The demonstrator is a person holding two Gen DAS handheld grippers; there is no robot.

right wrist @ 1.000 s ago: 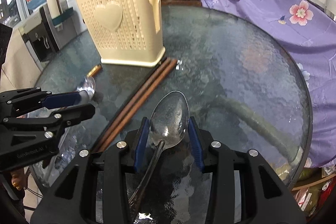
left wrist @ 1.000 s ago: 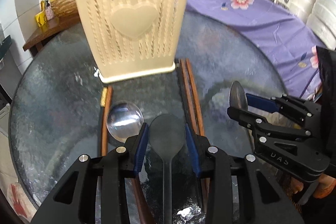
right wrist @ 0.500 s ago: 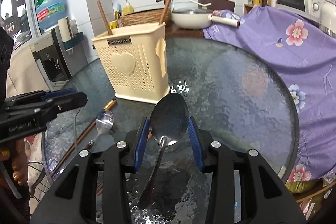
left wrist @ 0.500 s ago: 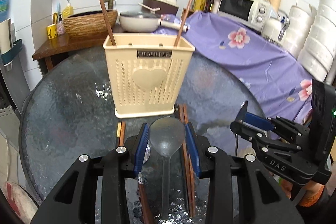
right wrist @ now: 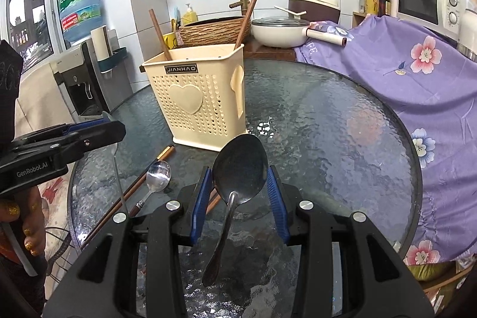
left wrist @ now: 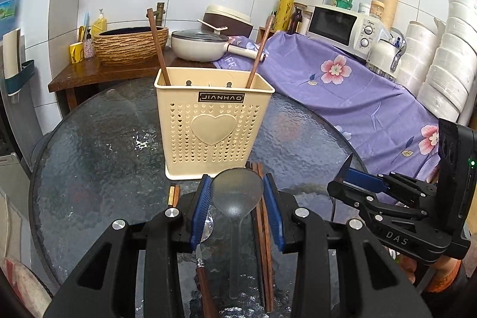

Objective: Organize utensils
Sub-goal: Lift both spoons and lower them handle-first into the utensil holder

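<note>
The left gripper's blue fingers (left wrist: 199, 212) were partly closed on the bowl of a translucent plastic spoon (left wrist: 237, 195) at the lower centre of its view, and the right gripper (right wrist: 240, 191) likewise clamped the bowl of a steel spoon (right wrist: 240, 169), handle dangling below. The cream utensil holder (left wrist: 213, 124) stood mid-frame on the round glass table (left wrist: 89, 145), two wooden chopsticks (left wrist: 158, 46) inside, while a small spoon (right wrist: 158, 173) and more chopsticks (left wrist: 263, 228) lay in front. Held only by their curved bowls, either spoon might swivel or slip, and a swinging handle could catch the holder's rim.
</note>
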